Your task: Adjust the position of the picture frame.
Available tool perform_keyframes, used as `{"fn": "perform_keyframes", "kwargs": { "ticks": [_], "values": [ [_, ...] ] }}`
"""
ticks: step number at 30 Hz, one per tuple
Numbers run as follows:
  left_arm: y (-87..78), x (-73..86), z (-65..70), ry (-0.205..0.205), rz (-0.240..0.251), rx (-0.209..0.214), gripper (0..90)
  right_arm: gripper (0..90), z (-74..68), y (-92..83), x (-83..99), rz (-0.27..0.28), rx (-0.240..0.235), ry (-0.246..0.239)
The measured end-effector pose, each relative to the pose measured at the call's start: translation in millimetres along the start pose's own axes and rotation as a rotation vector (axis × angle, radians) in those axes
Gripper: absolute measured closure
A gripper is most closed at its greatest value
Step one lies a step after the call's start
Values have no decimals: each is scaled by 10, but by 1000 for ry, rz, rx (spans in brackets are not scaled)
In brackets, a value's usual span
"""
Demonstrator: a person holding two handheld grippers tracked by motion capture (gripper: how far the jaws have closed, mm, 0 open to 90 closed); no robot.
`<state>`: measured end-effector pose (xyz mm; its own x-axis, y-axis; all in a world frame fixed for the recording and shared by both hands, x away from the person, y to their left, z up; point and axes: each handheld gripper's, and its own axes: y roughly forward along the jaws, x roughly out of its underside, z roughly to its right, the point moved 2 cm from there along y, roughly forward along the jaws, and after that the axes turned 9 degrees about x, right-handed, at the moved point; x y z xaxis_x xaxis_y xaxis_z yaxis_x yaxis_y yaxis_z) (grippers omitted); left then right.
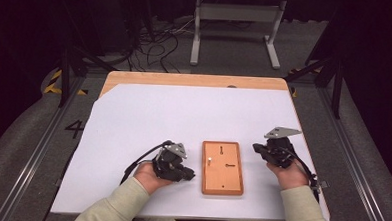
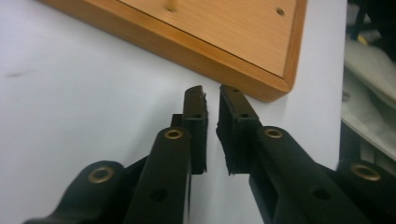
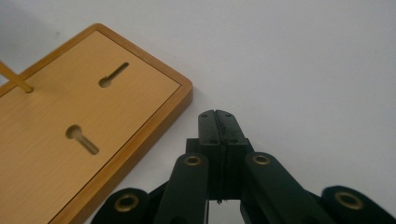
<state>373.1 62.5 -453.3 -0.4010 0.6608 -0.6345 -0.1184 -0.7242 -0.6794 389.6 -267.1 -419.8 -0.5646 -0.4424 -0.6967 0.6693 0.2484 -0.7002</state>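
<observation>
Nearest the person, the left gripper [image 1: 183,173] is resting on the desk [image 1: 133,118] with its jaws slightly spread, empty; the right gripper [image 1: 260,148] is sitting with jaws pressed together on nothing. Between them the wooden board [image 1: 222,184] is lying flat, looking stiff and fairly light; its raised rim seems the best hold. A thin peg [image 1: 209,159] is standing upright in it, probably fragile.

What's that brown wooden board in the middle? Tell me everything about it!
The board is a light-brown wooden rectangle with a raised rim, lying flat on the white sheet between the two grippers. It has two keyhole slots, a small round hole near the person, and one pale peg standing in it. Nothing grips it.
</observation>
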Motion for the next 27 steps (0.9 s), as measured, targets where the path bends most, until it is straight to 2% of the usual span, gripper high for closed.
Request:
{"fn": "perform_keyframes", "kwargs": {
  "ticks": [2,4,7,10,14,20,25,26,27],
  "values": [
    [-120,44,-19,-17,53,-46,771,900,-30,118,-6,-29,6,-3],
    [-213,86,-28,-30,87,-72,755,900,-86,268,-18,-72,7,-13],
    [-321,150,-54,-50,122,-106,736,900,-138,410,-50,-105,27,-37],
    [-406,222,-88,-74,143,-132,721,900,-183,531,-92,-140,30,-41],
    [-486,285,-109,-100,171,-155,709,900,-220,576,-151,-153,42,-37],
    [-526,307,-101,-105,183,-165,699,900,-273,639,-212,-134,17,-33],
    [-528,305,-112,-110,183,-168,697,900,-468,818,-406,-109,-18,-65],
    [-529,305,-115,-112,184,-168,698,900,-577,884,-500,-108,-35,-93],
    [-533,306,-126,-109,182,-169,698,900,-577,884,-500,-108,-35,-93]
  ]
}}
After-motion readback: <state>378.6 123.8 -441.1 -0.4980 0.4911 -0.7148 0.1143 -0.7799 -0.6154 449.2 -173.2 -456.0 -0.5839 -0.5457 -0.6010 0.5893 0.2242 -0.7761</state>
